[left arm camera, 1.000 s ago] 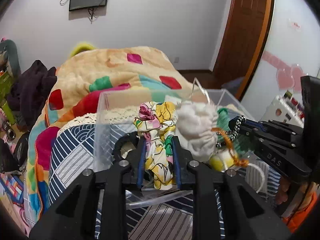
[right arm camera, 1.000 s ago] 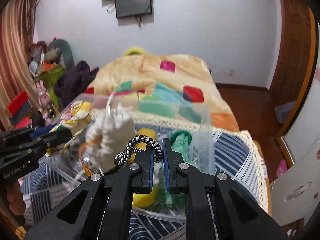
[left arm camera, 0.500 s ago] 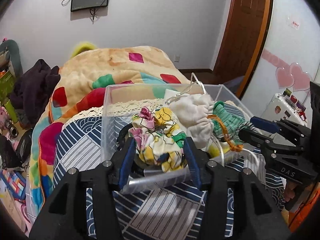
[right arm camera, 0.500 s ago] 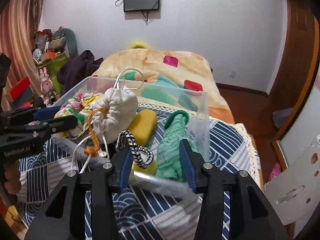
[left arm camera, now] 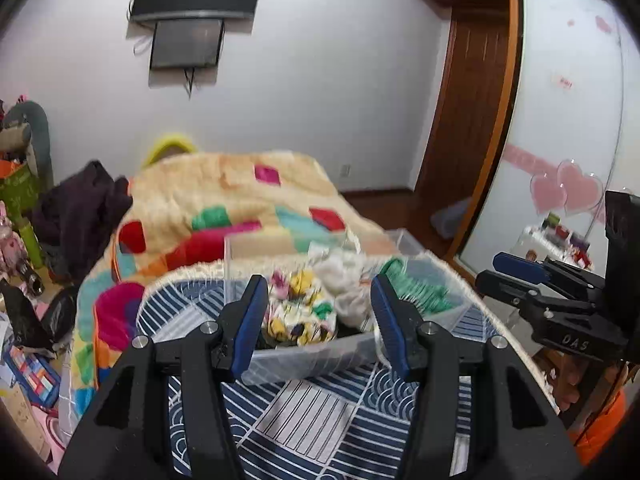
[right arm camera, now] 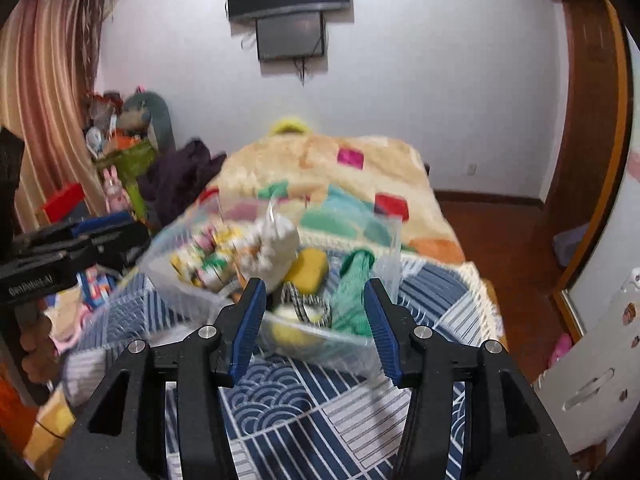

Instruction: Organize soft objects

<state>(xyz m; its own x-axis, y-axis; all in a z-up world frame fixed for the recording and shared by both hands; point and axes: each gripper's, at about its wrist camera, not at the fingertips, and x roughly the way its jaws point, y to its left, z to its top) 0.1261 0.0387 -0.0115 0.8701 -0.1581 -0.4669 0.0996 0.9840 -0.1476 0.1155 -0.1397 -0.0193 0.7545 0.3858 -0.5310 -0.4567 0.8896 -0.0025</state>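
Observation:
A clear plastic box (left arm camera: 304, 354) stands on a blue patterned cloth (left arm camera: 320, 412) and also shows in the right wrist view (right arm camera: 180, 280). It holds a floral cloth (left arm camera: 298, 312), a white pouch (left arm camera: 340, 276), a green knit piece (right arm camera: 352, 292), a yellow sponge (right arm camera: 308, 266) and a black-and-white cord (right arm camera: 306, 304). My left gripper (left arm camera: 318, 320) is open and empty, in front of the box. My right gripper (right arm camera: 314, 322) is open and empty, in front of the box.
A bed with a patchwork blanket (left arm camera: 224, 200) lies behind the box. Dark clothes (left arm camera: 76, 208) and toys are piled at the left. A wooden door (left arm camera: 460, 120) and a white wardrobe (left arm camera: 560, 120) stand at the right.
Both grippers opened, let go of the floral cloth and the cord into the box, and have drawn back from it.

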